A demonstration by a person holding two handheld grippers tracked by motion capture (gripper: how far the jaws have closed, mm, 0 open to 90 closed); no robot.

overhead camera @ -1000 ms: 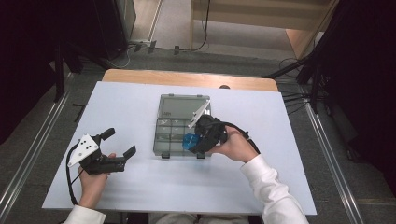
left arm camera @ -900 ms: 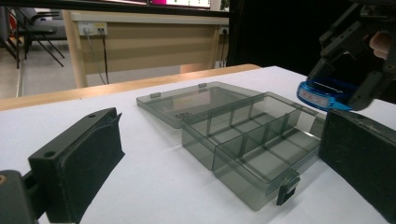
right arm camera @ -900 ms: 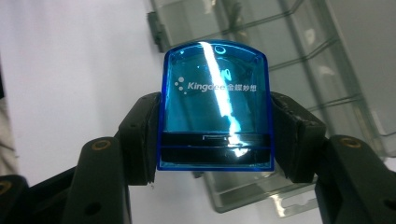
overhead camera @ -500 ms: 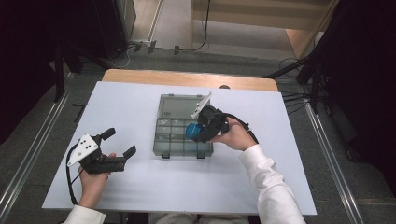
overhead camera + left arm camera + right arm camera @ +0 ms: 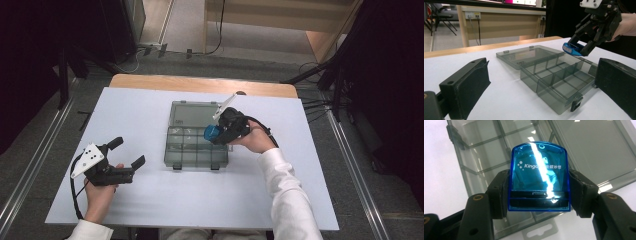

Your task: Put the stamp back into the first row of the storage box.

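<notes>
White table (image 5: 300, 195), open organizer (image 5: 196, 155) mid. Right gripper (image 5: 223, 133) clamping blue case (image 5: 539, 177) above it; left gripper (image 5: 129, 153) spread, idle. Glossy sides, could slip and miss its compartment.

high view looks down; both close tongs views share the compartment box (image 5: 196, 145).

white lettering on a blue case

the translucent blue case (image 5: 539, 176), at the centre of the right gripper view, carries a white line of print across its upper face. it starts "kingd", then a streak of glare cuts through the letters; a few small characters follow to the right, too fine to read. a cluster of white dots sits just left of the word.
</notes>
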